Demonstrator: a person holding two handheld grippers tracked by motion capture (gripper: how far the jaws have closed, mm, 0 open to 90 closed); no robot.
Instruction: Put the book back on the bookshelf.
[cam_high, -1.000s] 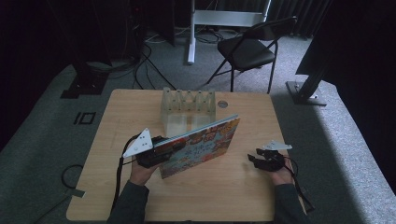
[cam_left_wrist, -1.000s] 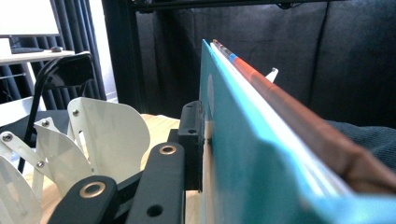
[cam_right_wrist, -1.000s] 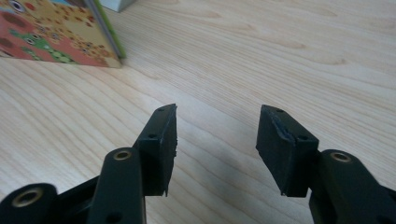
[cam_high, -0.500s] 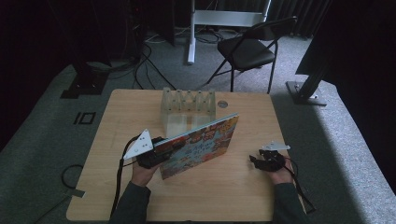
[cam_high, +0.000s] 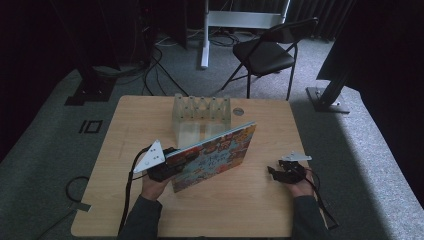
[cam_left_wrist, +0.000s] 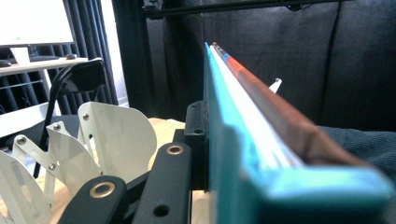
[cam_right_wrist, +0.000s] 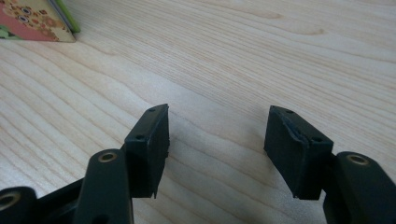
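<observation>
My left gripper (cam_high: 172, 162) pinches the book (cam_high: 215, 155) tilted off the table (cam_high: 260, 210); right gripper (cam_right_wrist: 217, 144), just opening, spread empty; slotting into the rack (cam_high: 201, 116) remains

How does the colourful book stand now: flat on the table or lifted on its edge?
Lifted on edge and tilted. The book is clamped at one end by the left claw; its lower corner meets the table, its cover facing the person.

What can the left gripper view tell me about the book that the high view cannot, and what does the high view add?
The left gripper view shows the book's teal edge and white page block, with a black jaw pressed flat against the cover. The high view alone shows the colourful cover, tilted above the table, and the right gripper open, apart from it. Both show the left gripper clamping the book near the white rack.
</observation>
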